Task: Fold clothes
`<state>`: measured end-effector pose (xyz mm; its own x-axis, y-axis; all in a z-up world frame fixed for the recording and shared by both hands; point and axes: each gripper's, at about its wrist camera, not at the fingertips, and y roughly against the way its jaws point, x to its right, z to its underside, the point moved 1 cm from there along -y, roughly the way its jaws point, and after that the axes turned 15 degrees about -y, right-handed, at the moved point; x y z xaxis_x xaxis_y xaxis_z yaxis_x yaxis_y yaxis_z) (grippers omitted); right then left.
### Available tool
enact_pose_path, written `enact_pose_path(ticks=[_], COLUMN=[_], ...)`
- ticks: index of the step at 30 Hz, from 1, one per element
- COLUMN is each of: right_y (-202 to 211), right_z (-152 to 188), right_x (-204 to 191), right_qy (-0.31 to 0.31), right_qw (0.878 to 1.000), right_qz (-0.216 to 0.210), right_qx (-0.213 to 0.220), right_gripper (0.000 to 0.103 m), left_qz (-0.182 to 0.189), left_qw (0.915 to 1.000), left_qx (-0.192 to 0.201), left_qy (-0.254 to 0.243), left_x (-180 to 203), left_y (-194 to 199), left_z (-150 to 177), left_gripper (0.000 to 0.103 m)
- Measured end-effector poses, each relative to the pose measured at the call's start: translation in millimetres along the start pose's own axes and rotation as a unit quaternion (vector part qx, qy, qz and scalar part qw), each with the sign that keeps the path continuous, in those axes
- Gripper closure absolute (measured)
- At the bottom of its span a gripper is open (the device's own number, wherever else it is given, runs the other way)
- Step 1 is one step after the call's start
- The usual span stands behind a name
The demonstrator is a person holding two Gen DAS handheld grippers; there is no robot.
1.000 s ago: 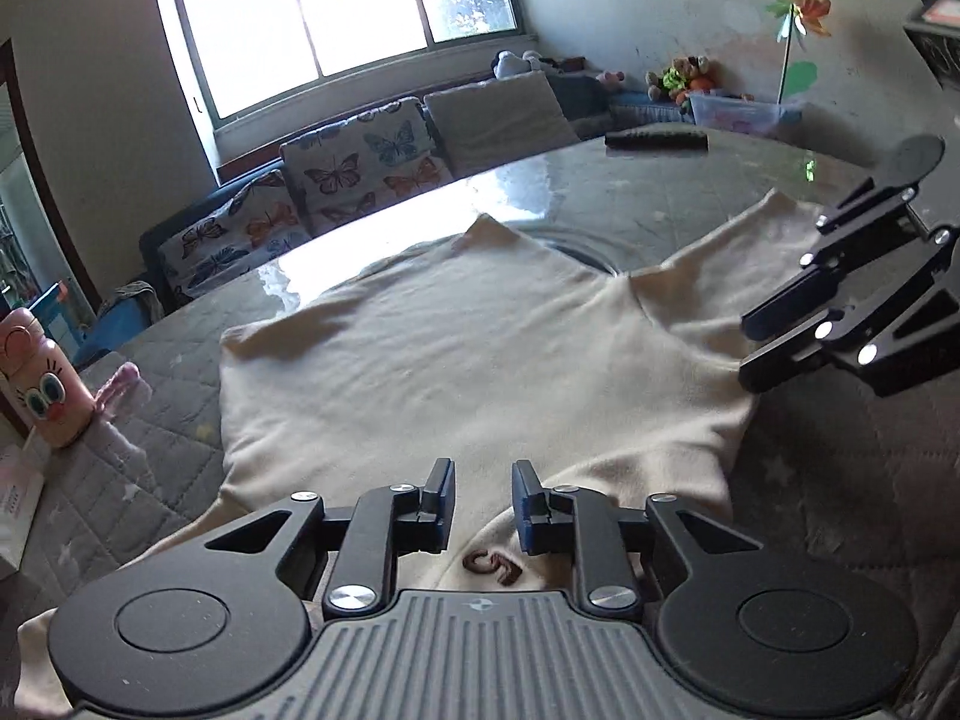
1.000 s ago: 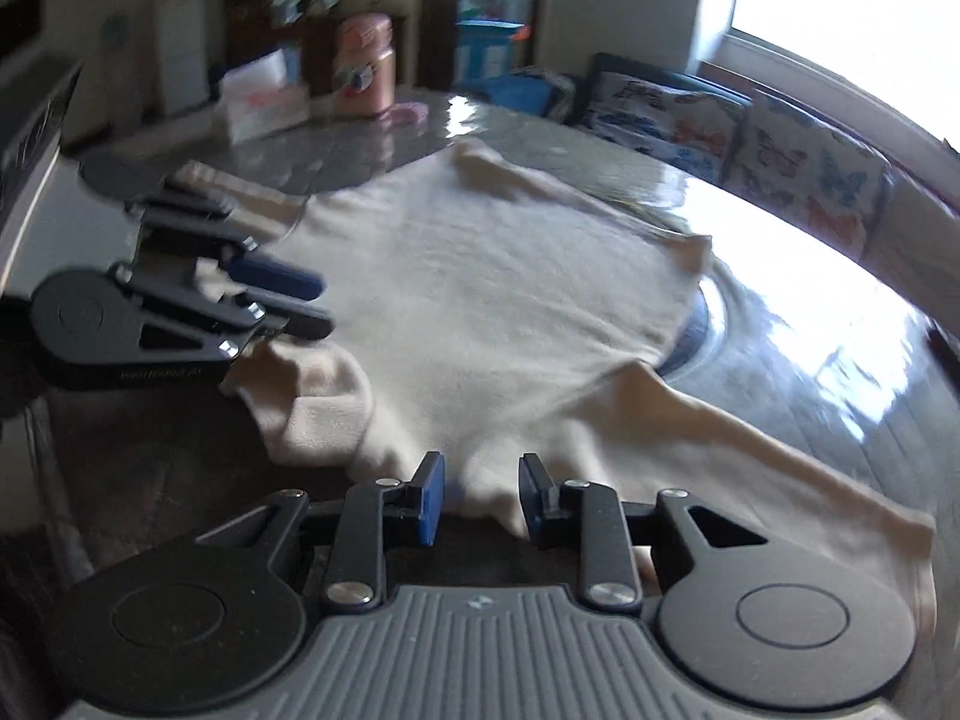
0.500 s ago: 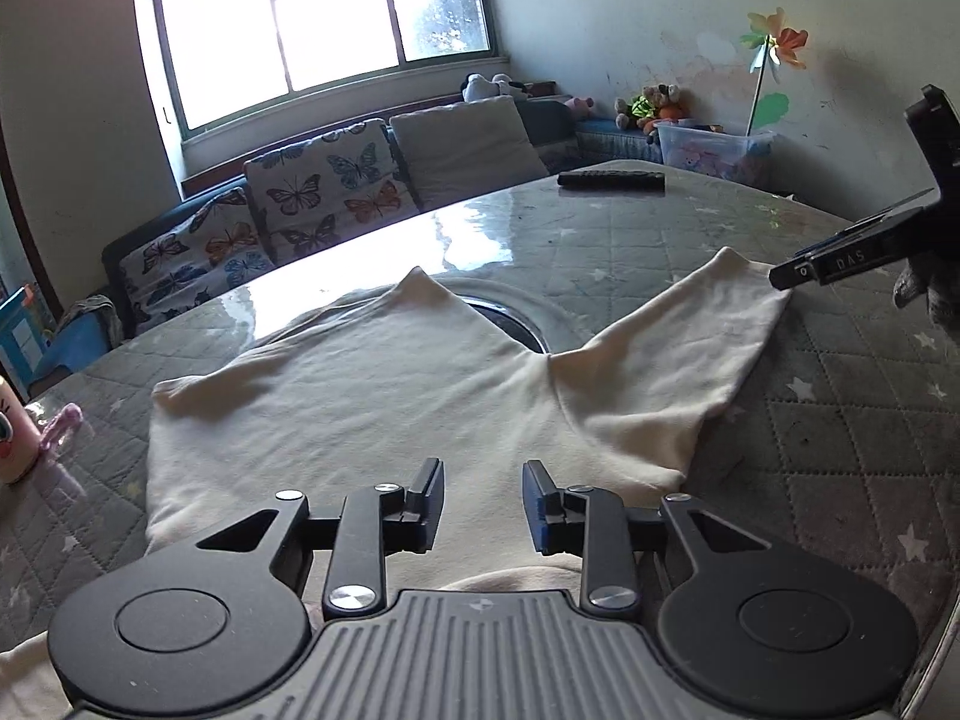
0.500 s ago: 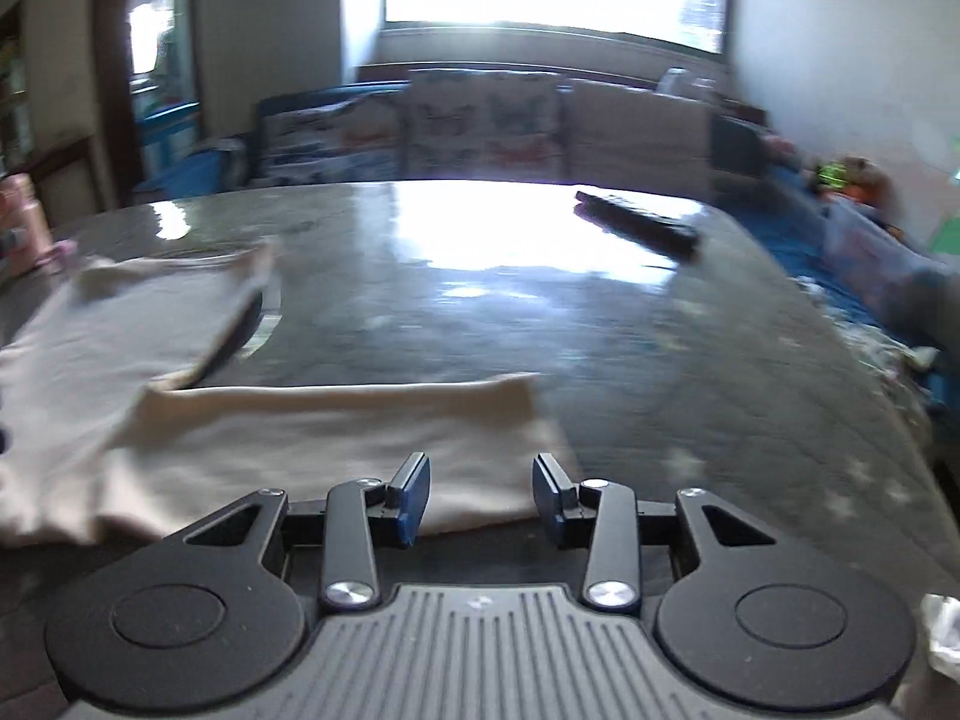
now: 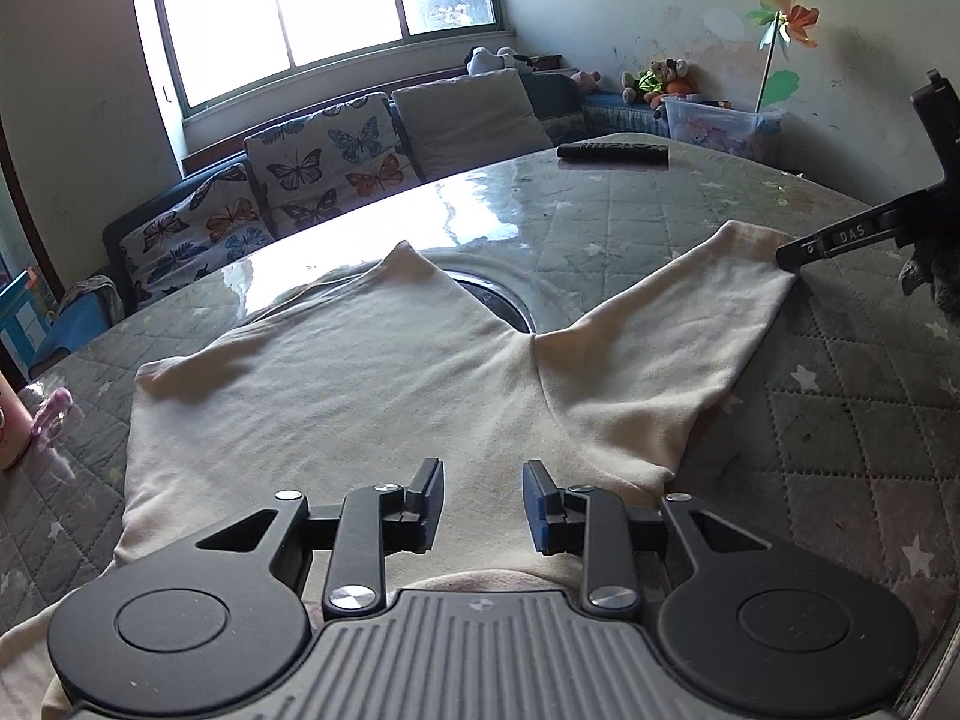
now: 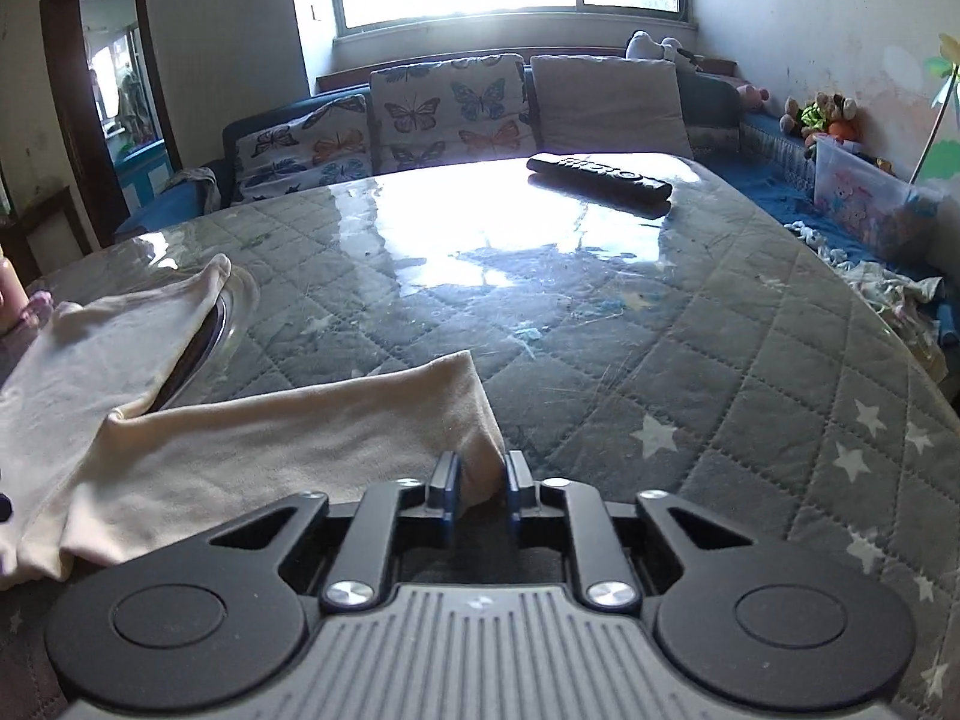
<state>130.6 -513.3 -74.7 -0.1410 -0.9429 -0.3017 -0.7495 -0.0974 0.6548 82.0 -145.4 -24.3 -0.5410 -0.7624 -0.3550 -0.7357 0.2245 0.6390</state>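
Note:
A cream sweatshirt (image 5: 360, 384) lies flat on the grey quilted table (image 5: 840, 420), with one sleeve stretched out to the right. My left gripper (image 5: 483, 498) hovers open over the body of the garment near its near edge, with nothing between its fingers. In the right wrist view my right gripper (image 6: 482, 480) sits at the end of that sleeve (image 6: 270, 438). Its fingers are drawn in on the corner of the cuff (image 6: 477, 426), and cloth fills the gap. The left wrist view shows the right gripper's (image 5: 840, 234) tip touching the cuff (image 5: 750, 252).
A black remote (image 6: 600, 177) lies at the far side of the table. A round recess (image 5: 498, 300) in the tabletop shows between body and sleeve. A pink bottle (image 5: 9, 438) stands at the left edge. A sofa with butterfly cushions (image 5: 324, 168) runs behind the table.
My right gripper has swung away from the garment's body to the sleeve end, and its fingers have drawn in around the cuff. The left gripper has lifted slightly and stayed open.

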Motion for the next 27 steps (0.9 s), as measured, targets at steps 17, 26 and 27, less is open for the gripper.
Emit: enact_pose_path(ticks=[17, 26, 27], right_y=[-5, -11, -12], right_z=[-18, -11, -10], right_x=[21, 8, 7], right_qy=[-0.054, -0.026, -0.025], right_qw=[0.998, 0.999, 1.0], right_qz=[-0.035, -0.011, -0.008], right_qx=[-0.019, -0.014, -0.012], right_gripper=[0.078, 0.065, 0.066], left_qz=[0.016, 0.015, 0.015], left_qw=[0.9998, 0.9997, 0.9997], left_qx=[0.006, 0.015, 0.014], left_qy=[0.007, 0.01, 0.01], left_x=[9, 7, 7], left_y=[-5, 3, 3], left_z=[-7, -3, -2], left_gripper=[0.069, 0.068, 0.068])
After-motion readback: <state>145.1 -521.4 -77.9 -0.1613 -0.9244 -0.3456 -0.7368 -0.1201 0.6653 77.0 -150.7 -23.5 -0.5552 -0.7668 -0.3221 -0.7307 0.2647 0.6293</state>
